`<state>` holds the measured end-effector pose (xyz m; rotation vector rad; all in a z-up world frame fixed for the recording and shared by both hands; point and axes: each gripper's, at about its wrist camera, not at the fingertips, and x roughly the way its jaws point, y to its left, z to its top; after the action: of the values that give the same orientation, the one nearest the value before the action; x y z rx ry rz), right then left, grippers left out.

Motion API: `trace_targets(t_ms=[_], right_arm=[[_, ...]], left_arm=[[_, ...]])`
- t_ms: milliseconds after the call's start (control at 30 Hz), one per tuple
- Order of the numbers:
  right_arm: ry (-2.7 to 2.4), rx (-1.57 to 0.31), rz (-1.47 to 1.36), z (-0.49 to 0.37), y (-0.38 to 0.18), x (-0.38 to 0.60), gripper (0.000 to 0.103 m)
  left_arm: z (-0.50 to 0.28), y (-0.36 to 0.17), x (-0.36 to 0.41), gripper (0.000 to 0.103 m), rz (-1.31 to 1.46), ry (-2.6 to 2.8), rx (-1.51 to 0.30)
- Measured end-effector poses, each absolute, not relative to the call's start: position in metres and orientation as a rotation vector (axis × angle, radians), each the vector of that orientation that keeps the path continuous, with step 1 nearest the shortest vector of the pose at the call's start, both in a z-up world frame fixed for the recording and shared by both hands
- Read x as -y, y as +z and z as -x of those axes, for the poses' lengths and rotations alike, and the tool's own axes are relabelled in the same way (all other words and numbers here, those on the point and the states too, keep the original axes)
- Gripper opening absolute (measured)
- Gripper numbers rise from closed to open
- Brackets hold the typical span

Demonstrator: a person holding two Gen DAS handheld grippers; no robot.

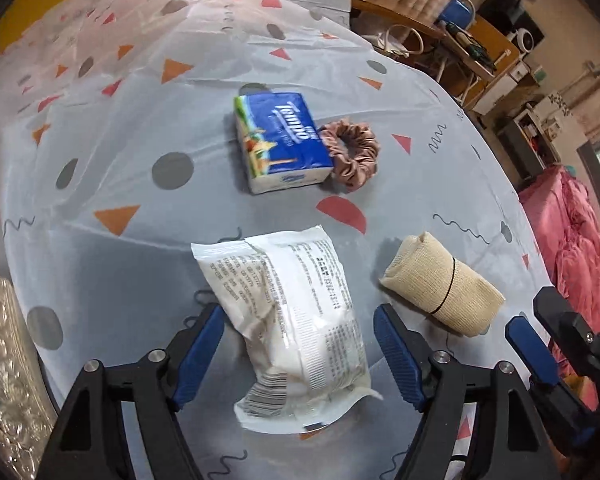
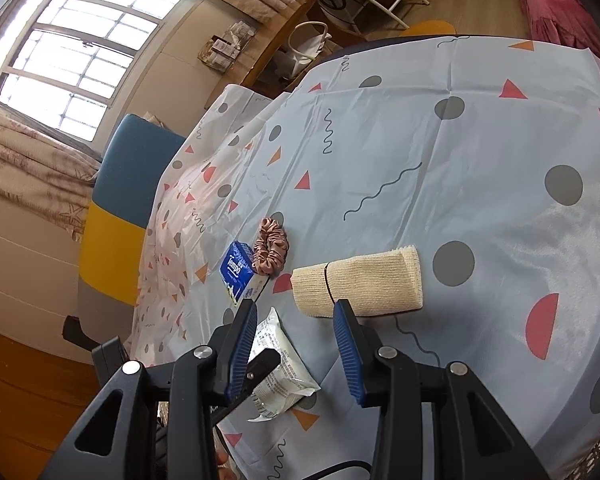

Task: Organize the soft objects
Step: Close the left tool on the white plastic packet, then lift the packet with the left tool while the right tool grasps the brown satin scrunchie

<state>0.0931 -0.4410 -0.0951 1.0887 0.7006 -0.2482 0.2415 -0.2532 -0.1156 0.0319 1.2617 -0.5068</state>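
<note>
- Four soft things are lying on the desk [image 1: 112,184], which is wearing a pale cloth [image 2: 480,152] printed with dots and triangles: a white pouch [image 1: 296,320], a beige bandage roll [image 1: 440,284], a blue tissue pack [image 1: 282,140] and a pink scrunchie [image 1: 354,152].
- Part of the scrunchie is hiding behind the tissue pack in the left view; the two are touching.
- Small print on the pouch is showing, but it is too fine to read; its near end is crumpling and curling up.
- In the right view the pouch is getting half covered by the right gripper's [image 2: 296,344] left finger and by a black piece of the other tool.
- At the left edge of the left view, a shiny crinkled bundle [image 1: 4,368] is getting cut off by the frame, so what it is cannot be told.
- The left gripper [image 1: 300,356] is hovering with its jaws spread wide on either side of the pouch, not pinching it.
- The right gripper is poised just short of the bandage roll with its jaws spread; nothing is sitting between them.
- A thin dark band is circling the roll, which is lying on its side near the pouch, apart from it.
- No box or basket is holding any of these things; all are resting straight on the cloth.
</note>
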Motion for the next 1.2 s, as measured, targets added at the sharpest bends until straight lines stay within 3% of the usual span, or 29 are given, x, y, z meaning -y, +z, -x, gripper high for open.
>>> trace_targets(t_ms=[100, 167, 200, 267, 400, 767, 1000, 1200], right_arm=[[-0.248, -0.703, -1.093, -0.094, -0.096, 0.441, 0.04], [-0.253, -0.701, -1.091, -0.093, -0.095, 0.441, 0.04], [-0.256, -0.702, -1.088, -0.093, -0.095, 0.441, 0.04], [-0.256, -0.702, -1.087, -0.092, -0.095, 0.441, 0.04], [-0.255, -0.712, -1.076, -0.094, -0.095, 0.44, 0.04], [-0.213, -0.839, -0.94, -0.116, -0.094, 0.419, 0.04], [-0.179, -0.932, -0.693, -0.176, -0.074, 0.417, 0.04], [-0.205, -1.017, -0.651, -0.242, -0.087, 0.428, 0.039]], left_arm=[[-0.241, -0.118, 0.265, 0.089, -0.053, -0.536, -1.279], [-0.238, -0.123, 0.273, 0.087, -0.139, -0.51, -1.263], [-0.238, -0.126, 0.276, 0.085, -0.175, -0.499, -1.251], [-0.234, -0.132, 0.273, 0.065, -0.222, -0.494, -1.228], [-0.221, -0.129, 0.254, 0.057, -0.217, -0.505, -1.188], [-0.157, -0.13, 0.207, 0.059, -0.222, -0.58, -1.109], [-0.152, -0.13, 0.207, 0.059, -0.192, -0.59, -1.073], [-0.15, -0.132, 0.205, 0.06, -0.166, -0.601, -1.049]])
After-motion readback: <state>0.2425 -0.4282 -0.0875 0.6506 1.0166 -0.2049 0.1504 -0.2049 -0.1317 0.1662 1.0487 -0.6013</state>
